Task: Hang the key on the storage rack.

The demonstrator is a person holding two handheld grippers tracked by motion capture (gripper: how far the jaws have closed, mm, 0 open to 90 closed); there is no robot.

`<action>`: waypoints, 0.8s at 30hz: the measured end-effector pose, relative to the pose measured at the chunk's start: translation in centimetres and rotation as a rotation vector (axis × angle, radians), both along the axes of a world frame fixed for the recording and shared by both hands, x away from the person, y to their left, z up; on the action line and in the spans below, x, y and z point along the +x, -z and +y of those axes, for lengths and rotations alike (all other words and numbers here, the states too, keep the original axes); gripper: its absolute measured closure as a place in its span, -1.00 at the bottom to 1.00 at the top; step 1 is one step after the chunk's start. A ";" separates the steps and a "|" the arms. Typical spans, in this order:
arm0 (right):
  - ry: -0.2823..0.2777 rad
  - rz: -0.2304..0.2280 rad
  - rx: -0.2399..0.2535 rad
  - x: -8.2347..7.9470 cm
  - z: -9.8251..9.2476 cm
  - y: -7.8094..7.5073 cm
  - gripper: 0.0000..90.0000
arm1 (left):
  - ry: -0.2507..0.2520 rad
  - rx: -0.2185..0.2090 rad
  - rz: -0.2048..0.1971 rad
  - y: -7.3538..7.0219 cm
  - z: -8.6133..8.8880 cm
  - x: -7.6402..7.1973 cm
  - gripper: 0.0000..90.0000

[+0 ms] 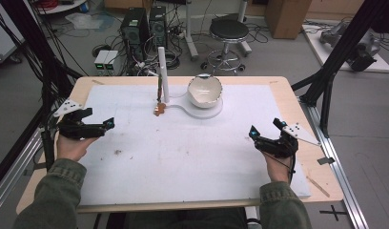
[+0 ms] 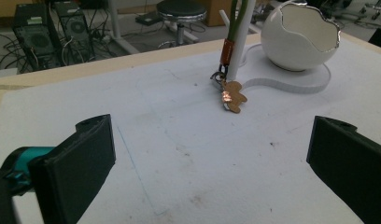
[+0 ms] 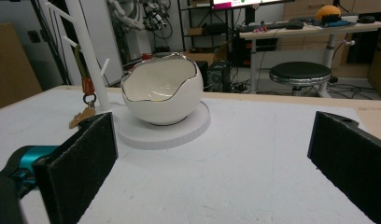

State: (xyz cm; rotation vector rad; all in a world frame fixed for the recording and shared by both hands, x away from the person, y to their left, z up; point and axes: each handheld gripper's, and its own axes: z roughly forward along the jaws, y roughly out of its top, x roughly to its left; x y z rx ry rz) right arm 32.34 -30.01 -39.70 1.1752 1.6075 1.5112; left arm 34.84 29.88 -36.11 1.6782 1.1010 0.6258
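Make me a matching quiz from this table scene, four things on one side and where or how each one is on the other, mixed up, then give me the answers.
1. bowl
2. keyring
3. left gripper
4. stool

A. on the floor beyond the table
B. hanging from the white stand
C. open, holding nothing
D. on the stand's round base

Pairs: 1-D, 2-B, 3-C, 4-A

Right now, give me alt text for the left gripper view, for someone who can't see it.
Two open black fingers frame a white table mat. Beyond them, a brown keychain charm hangs on a strap from a white stand, its tip on the mat, beside a white eggshell-shaped bowl.
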 end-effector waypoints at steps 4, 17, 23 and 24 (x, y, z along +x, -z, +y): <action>0.001 0.003 0.004 -0.1 0.0 0.0 -0.99 | -0.008 -0.019 -0.046 0.0 0.5 -0.6 -0.96; 0.008 0.002 0.001 -0.3 -0.1 0.1 -0.99 | -0.070 -0.068 -0.095 2.8 2.8 -3.0 -0.96; 0.004 0.002 -0.002 -0.4 0.1 0.2 -0.99 | -0.099 -0.082 -0.097 3.2 3.4 -3.6 -0.96; 0.006 -0.005 -0.007 -0.4 0.0 0.2 -0.99 | -0.101 -0.084 -0.103 3.2 3.4 -3.7 -0.96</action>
